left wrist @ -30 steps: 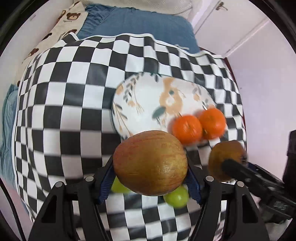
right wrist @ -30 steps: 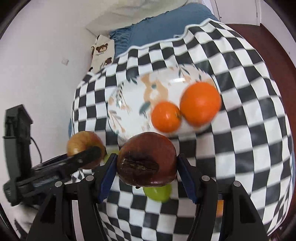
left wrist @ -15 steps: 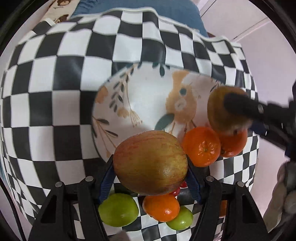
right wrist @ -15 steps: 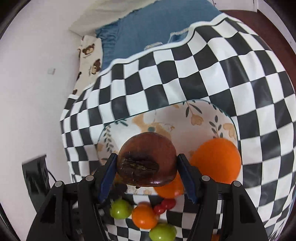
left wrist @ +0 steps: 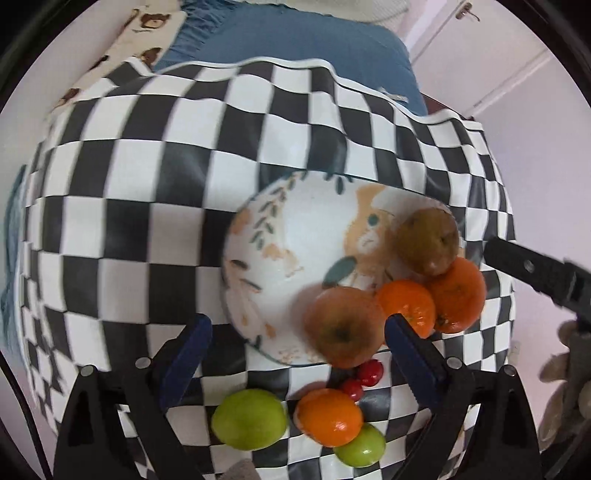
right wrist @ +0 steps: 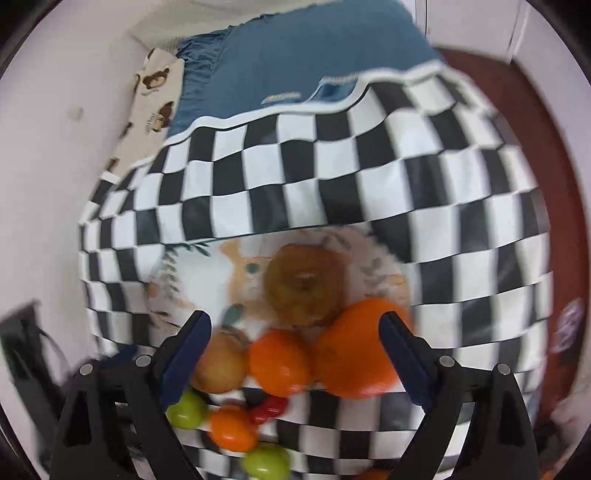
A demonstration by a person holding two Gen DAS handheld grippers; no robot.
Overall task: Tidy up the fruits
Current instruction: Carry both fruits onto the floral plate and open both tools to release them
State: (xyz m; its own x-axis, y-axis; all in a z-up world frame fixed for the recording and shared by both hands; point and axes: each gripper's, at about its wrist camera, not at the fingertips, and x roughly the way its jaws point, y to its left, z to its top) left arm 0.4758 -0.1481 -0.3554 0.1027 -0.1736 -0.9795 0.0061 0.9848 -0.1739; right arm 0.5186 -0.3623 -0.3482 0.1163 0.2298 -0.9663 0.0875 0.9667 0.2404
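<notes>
A white floral plate [left wrist: 295, 251] [right wrist: 207, 280] sits on the checkered tablecloth. On it lie a reddish apple [left wrist: 343, 326] [right wrist: 219, 365], a brownish apple [left wrist: 428, 242] [right wrist: 304, 284] and two oranges [left wrist: 406, 308] [left wrist: 458, 293] [right wrist: 279, 362] [right wrist: 358, 349]. My left gripper [left wrist: 297, 338] is open and empty, above the plate's near edge, the reddish apple between its fingers. My right gripper [right wrist: 295, 332] is open and empty above the plate's near side; one finger shows in the left wrist view [left wrist: 532, 267].
Off the plate, near the table's front, lie two green fruits [left wrist: 251, 419] [left wrist: 362, 445], an orange [left wrist: 330, 417] and small red fruits [left wrist: 364, 376]. Beyond the table's far edge are blue bedding [left wrist: 295, 40] and a bear-print cloth [left wrist: 144, 26]. A white wall lies to the right.
Both grippers opened and let go of their apples, which now lie on the plate. Both grippers pulled back from the plate.
</notes>
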